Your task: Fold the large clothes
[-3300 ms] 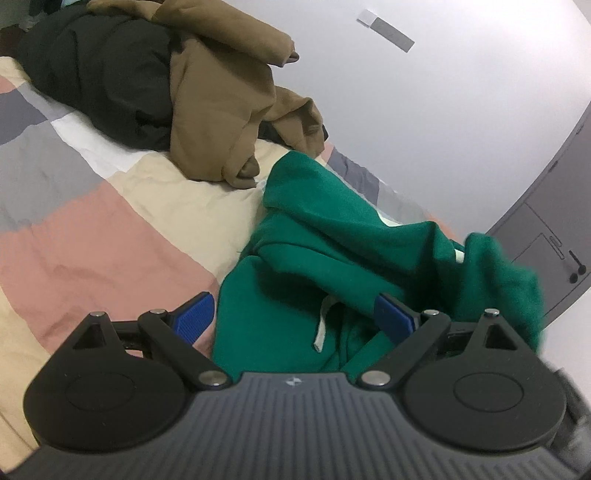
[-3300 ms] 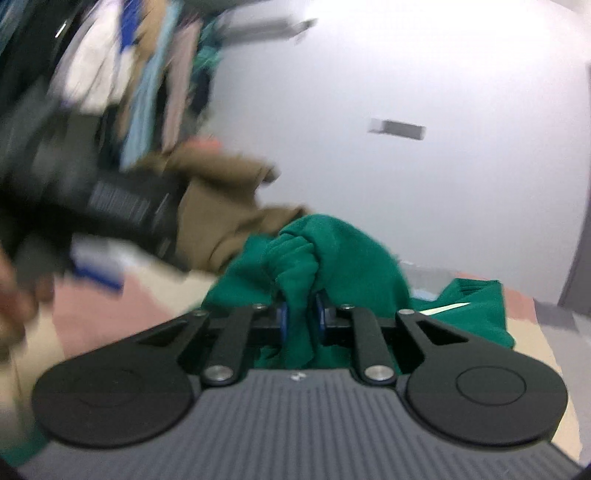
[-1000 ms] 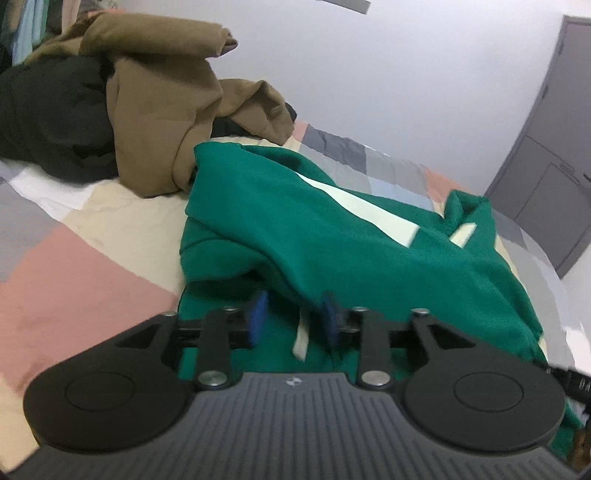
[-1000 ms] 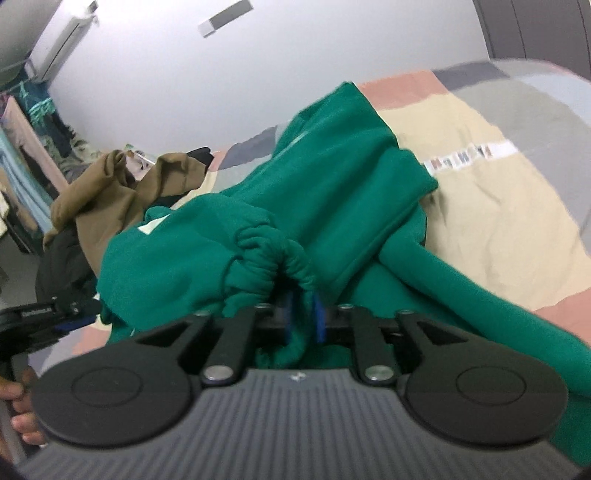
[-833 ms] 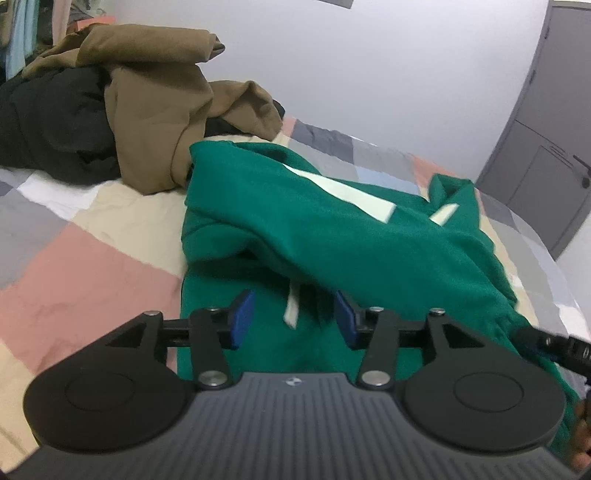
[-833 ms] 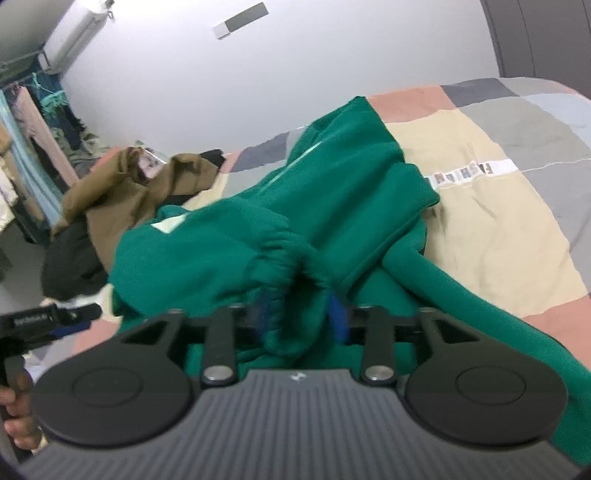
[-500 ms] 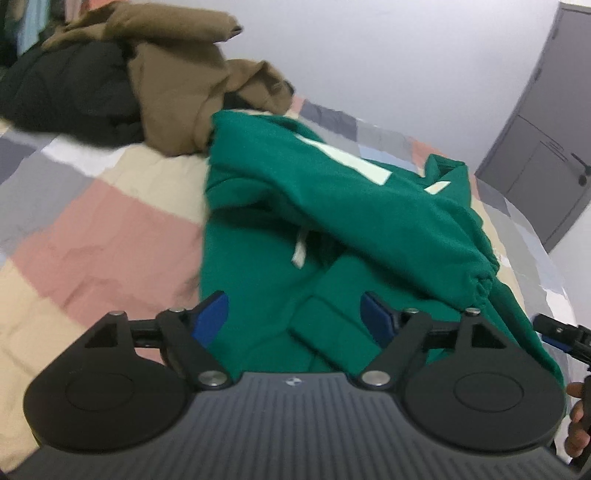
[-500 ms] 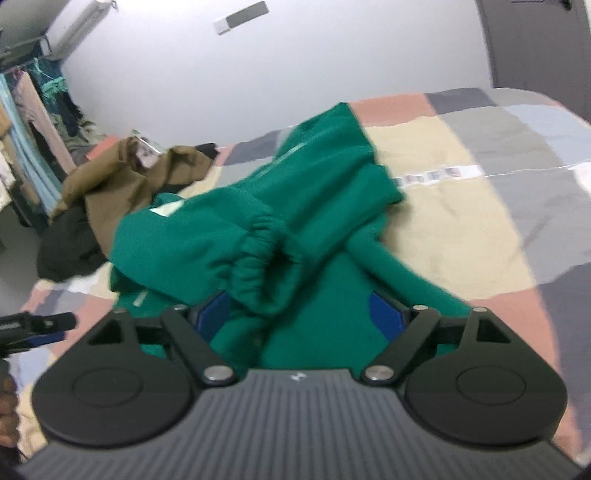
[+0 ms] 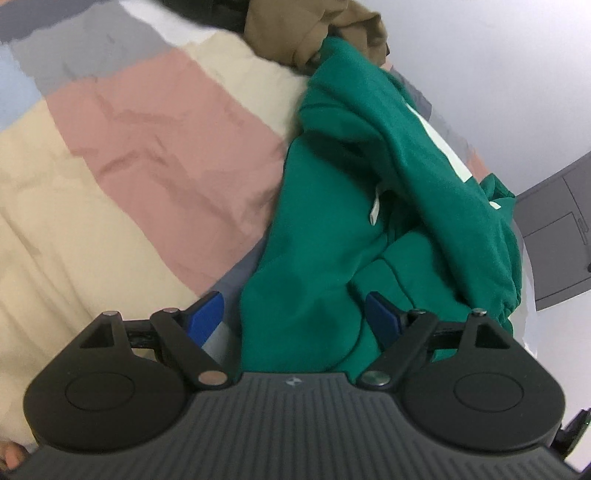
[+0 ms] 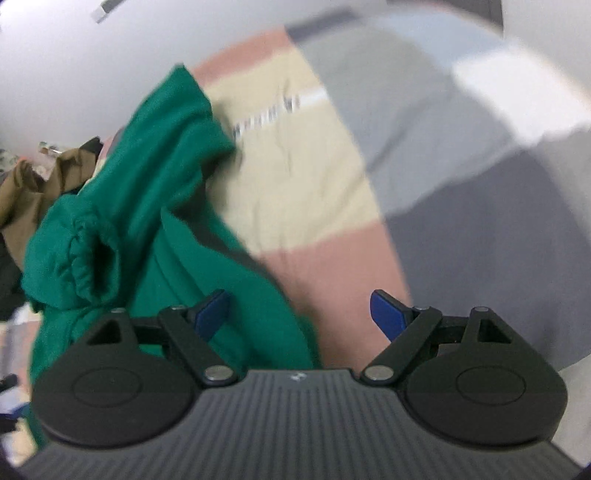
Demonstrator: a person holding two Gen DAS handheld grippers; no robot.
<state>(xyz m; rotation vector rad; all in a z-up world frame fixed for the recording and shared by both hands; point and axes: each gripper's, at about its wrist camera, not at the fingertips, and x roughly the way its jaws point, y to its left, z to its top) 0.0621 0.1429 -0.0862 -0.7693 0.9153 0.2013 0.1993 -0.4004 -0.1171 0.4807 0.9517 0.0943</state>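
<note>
A green hooded sweatshirt lies crumpled on the patchwork quilt, one sleeve folded across its body, its gathered cuff at the right. A white drawstring shows beneath the fold. My left gripper hovers over the sweatshirt's near hem; its jaws are opening, green cloth lies below the gap, and no pad touches it. In the right wrist view, which is blurred, the sweatshirt fills the left side. My right gripper stands open over its near edge and the quilt, gripping nothing.
A brown garment is heaped behind the sweatshirt, also seen as the brown garment at the far left beside dark clothing. A grey door stands past the bed. Bare quilt spreads left of the sweatshirt and right of it.
Both grippers let go of the green fabric and opened wide. They drew back toward the sweatshirt's near edge, and the left view rolled. The released sleeve and cuff now rest on the garment.
</note>
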